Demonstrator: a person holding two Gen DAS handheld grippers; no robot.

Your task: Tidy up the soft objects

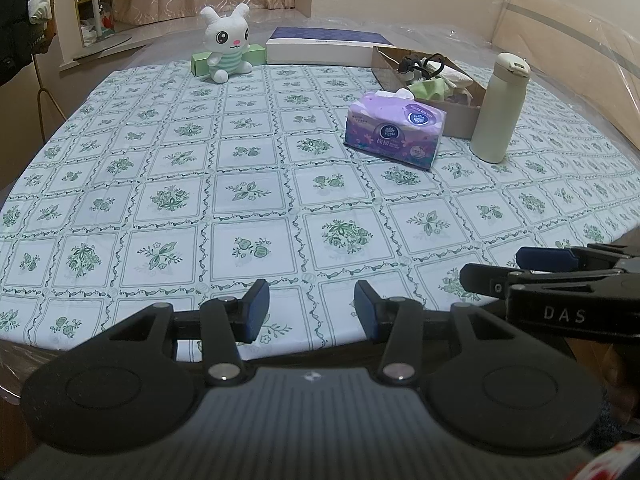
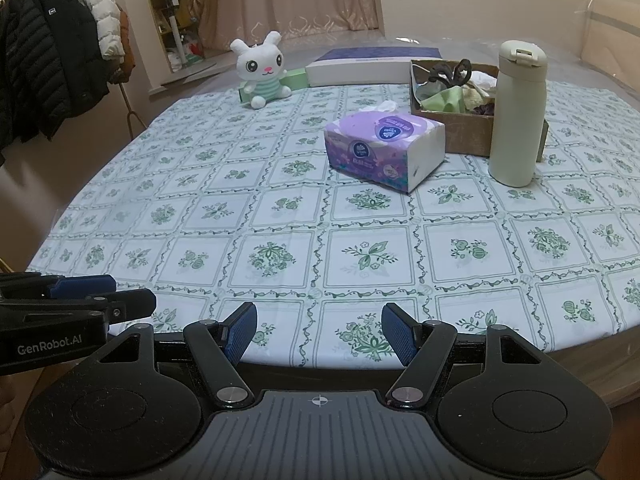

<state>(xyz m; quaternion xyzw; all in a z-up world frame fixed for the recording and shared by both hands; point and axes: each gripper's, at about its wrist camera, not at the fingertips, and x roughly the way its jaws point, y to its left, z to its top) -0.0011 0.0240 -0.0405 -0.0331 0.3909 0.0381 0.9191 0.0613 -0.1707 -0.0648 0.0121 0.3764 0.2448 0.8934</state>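
The plush rabbit (image 1: 225, 42) sits upright at the far edge of the surface (image 1: 248, 200), leaning against a green box (image 1: 256, 54), with a flat white and blue box (image 1: 324, 46) just beside it; the purple tissue pack (image 1: 394, 130) lies nearer the middle, a tissue poking from its top; behind that pack a cardboard box (image 1: 456, 120) holds a jumble of cloths (image 1: 430, 88) and a dark tangled item I cannot name; a pale flask (image 1: 500, 108) stands upright, touching or nearly touching the box's near corner.

This layout fits two stages equally: soft things gathered in the box with the rabbit and pack left to deal with, or everything set where it is meant to stay; the pictures do not settle which, so I judge only what a good approach would need.

The left tool (image 1: 312, 312) and the right tool (image 2: 318, 334) both hang at the near edge, parted wide and holding nothing, well apart from every object.

If either soft item is to be lifted, the plush and the pack will both give under pressure; a grip across the rabbit's body rather than an ear, or across the pack's narrow width, should hold best; the flask stands close to the box and would likely topple if brushed, so any reach toward the box is better made from the side away from it.
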